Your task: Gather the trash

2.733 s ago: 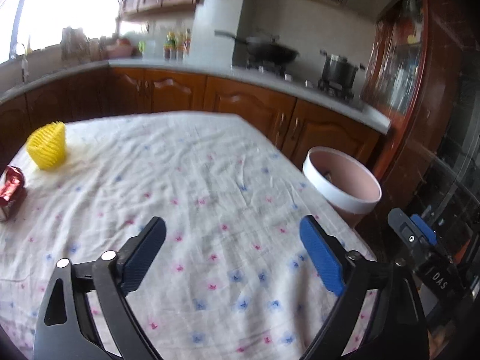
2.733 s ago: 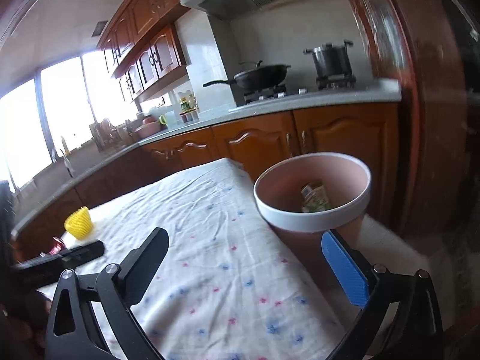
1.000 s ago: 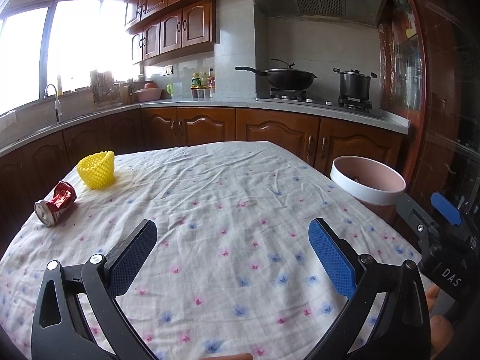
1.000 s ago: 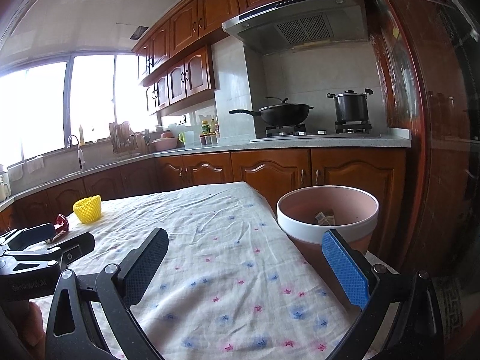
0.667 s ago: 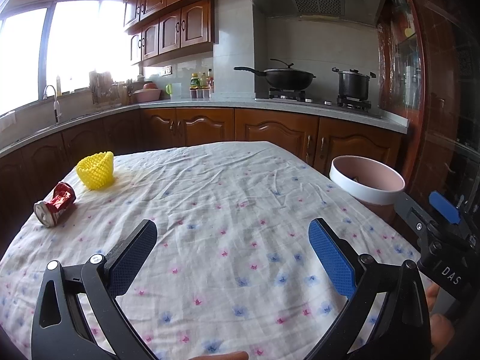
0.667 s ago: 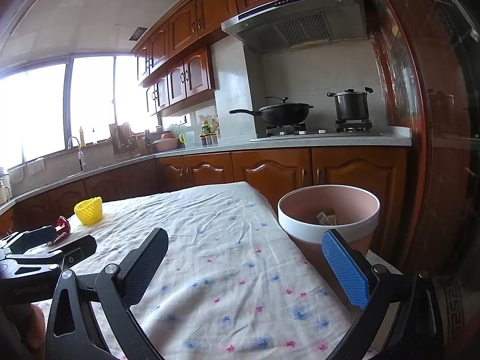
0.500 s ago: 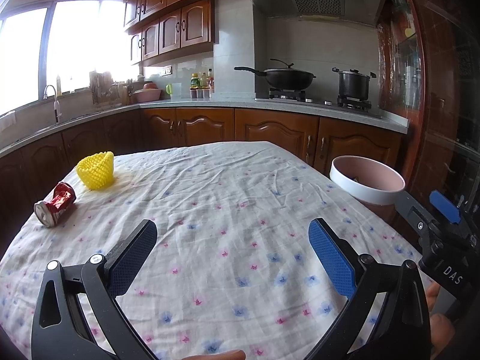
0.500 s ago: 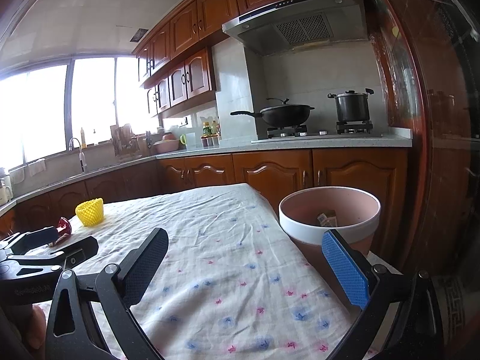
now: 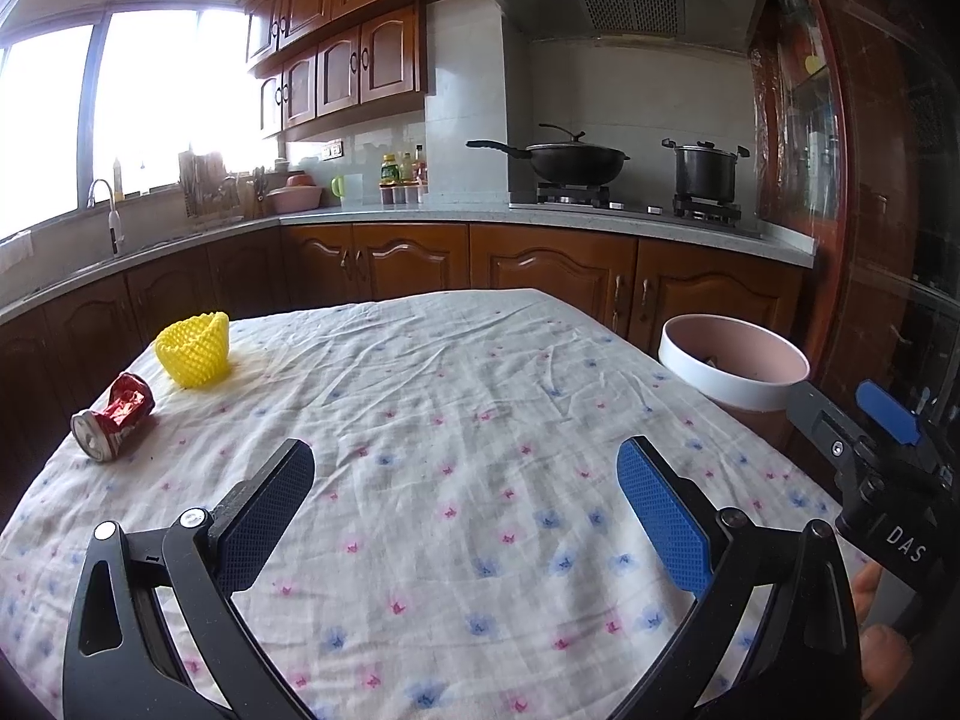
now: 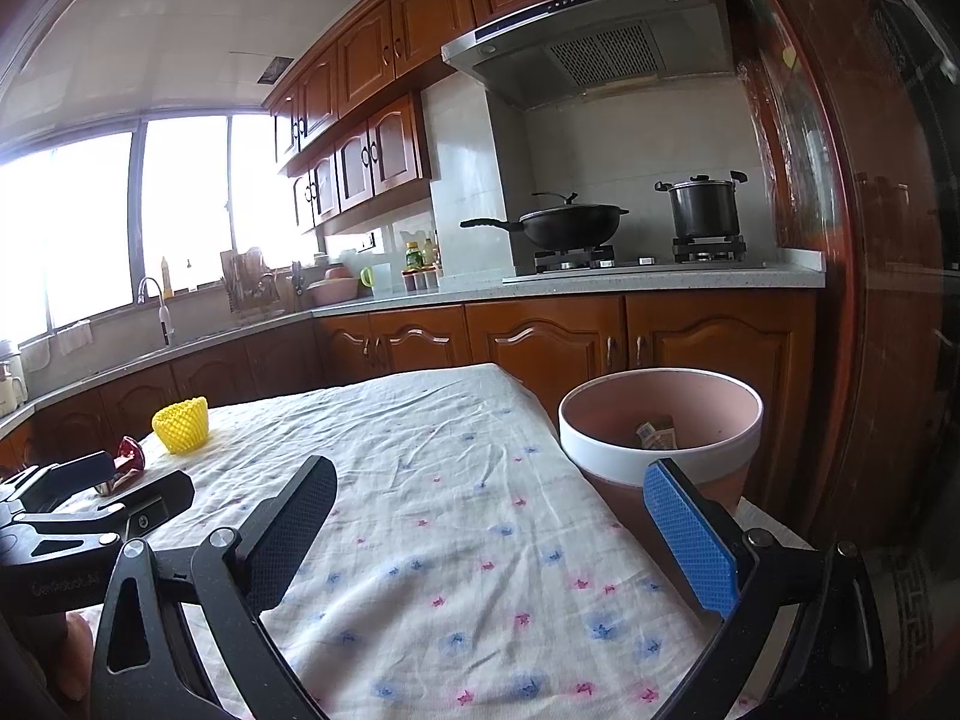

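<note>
A crushed red can (image 9: 114,417) lies on its side at the table's far left. A yellow foam net (image 9: 194,350) stands just behind it; both also show in the right wrist view, the can (image 10: 130,455) partly hidden and the net (image 10: 180,425) whole. A pink bin with a white rim (image 9: 733,363) stands off the table's right edge; in the right wrist view the bin (image 10: 660,420) holds a small wrapper (image 10: 655,434). My left gripper (image 9: 465,495) is open and empty over the near table. My right gripper (image 10: 489,519) is open and empty near the bin.
The table (image 9: 456,396) wears a white floral cloth. Wooden cabinets and a grey counter (image 9: 540,222) run behind it, with a wok (image 9: 570,159) and a pot (image 9: 705,171) on the stove. A dark wooden cabinet (image 10: 888,300) stands at the right.
Since 2.7 s ago both grippers have pulled back and levelled, so more of the kitchen shows. In the last second almost nothing has moved. Both stay open and empty.
</note>
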`<state>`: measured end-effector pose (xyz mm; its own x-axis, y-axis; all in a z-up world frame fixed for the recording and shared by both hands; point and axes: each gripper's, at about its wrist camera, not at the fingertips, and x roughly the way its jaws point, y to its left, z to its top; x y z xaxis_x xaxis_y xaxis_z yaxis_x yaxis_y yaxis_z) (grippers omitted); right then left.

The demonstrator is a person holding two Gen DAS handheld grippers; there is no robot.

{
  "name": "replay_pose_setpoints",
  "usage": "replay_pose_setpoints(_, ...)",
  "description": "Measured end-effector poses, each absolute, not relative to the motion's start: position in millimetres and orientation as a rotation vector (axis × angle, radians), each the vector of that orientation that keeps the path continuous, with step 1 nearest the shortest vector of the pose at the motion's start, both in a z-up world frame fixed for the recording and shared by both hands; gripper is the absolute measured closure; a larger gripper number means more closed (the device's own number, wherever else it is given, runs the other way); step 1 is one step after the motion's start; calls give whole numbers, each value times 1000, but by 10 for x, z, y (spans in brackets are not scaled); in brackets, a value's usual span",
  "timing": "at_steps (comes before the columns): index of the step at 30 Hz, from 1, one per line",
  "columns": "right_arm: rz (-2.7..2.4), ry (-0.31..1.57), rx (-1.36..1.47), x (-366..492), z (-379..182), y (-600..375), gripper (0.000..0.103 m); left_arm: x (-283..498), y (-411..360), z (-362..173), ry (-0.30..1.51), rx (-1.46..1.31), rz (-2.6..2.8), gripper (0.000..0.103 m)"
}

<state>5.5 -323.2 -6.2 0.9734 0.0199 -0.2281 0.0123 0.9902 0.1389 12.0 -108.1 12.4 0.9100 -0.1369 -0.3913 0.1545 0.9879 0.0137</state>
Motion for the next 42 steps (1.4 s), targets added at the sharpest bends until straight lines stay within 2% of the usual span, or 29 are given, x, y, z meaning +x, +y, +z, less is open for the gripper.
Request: replay_pose_setpoints(42,9,240,142,71,-70,-3201,0,163,-1092,111,414,45,-171,0)
